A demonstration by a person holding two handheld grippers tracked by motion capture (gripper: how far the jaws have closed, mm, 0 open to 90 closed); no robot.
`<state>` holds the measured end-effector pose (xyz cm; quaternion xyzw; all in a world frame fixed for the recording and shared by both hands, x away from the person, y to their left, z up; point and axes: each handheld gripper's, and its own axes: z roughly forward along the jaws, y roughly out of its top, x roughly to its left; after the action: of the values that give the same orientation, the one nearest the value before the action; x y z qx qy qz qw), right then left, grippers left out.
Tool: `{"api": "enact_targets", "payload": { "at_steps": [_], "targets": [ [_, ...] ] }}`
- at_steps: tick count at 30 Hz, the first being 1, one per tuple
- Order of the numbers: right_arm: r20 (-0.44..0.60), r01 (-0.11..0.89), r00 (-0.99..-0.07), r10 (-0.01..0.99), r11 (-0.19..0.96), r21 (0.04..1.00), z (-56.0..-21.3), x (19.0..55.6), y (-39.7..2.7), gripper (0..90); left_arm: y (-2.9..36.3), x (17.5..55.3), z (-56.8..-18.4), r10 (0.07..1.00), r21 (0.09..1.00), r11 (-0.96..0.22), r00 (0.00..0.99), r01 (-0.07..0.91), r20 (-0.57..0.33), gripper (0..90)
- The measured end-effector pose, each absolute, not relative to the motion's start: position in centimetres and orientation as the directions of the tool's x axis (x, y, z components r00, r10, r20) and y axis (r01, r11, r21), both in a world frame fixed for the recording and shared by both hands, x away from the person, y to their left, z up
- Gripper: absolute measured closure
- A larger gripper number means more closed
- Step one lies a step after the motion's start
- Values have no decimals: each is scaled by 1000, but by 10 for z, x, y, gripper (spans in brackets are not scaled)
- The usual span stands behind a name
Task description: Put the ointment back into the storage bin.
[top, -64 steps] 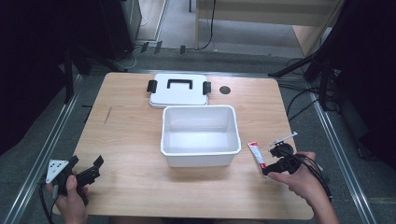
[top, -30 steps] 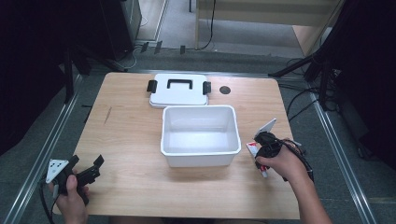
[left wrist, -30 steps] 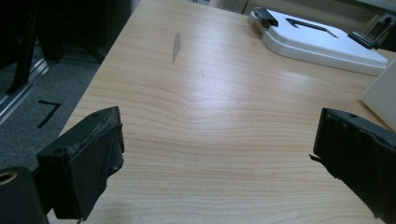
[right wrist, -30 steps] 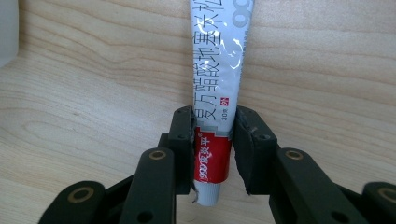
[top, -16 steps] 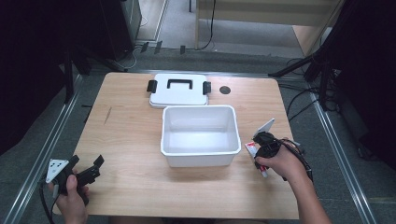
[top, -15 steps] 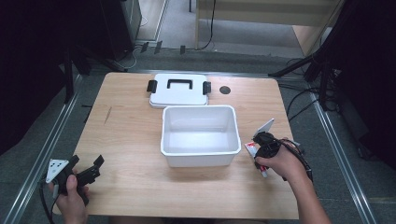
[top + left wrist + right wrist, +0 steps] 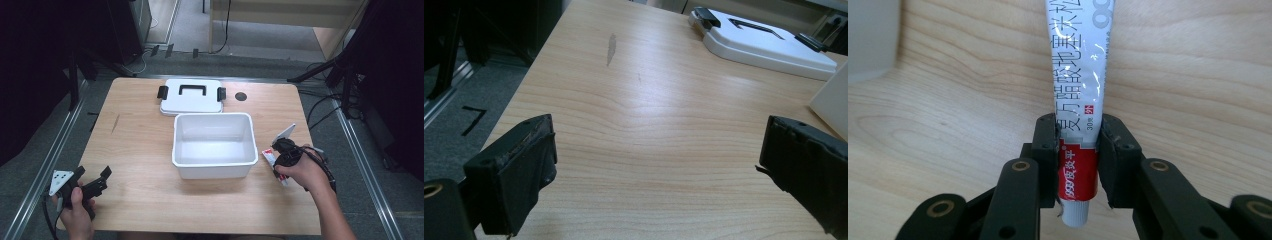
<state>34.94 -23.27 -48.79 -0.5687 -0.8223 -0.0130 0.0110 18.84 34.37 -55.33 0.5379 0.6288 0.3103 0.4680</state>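
Observation:
A white and red ointment tube point(image 7: 1080, 95) lies on the wooden table just right of the white box point(image 7: 213, 164). My right gripper point(image 7: 1078, 150) is shut on the tube near its capped end, jaws pressing both sides. From above, that right gripper point(image 7: 278, 155) points down at the tube point(image 7: 270, 158) by the box's front right corner. My left gripper point(image 7: 102, 179) rests open at the table's front left corner, and between its black fingers point(image 7: 519, 172) is only bare wood.
The white lid point(image 7: 191, 97) with black handle and clips lies flat behind the box, also as the lid point(image 7: 764, 42) in the left gripper view. A dark round hole point(image 7: 241, 96) sits right of the lid. Table edges lie close to both hands.
My right gripper swung in from the right and tipped down onto the tube beside the box, then closed on it. The left gripper has stayed put.

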Motion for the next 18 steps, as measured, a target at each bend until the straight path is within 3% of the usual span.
{"api": "enact_targets", "payload": {
  "at_steps": [18],
  "targets": [
    [46,930,-363,931,360,73,-402,368,-242,726,344,189,-553,968,893,223,21,392,-252,26]
  ]
}}
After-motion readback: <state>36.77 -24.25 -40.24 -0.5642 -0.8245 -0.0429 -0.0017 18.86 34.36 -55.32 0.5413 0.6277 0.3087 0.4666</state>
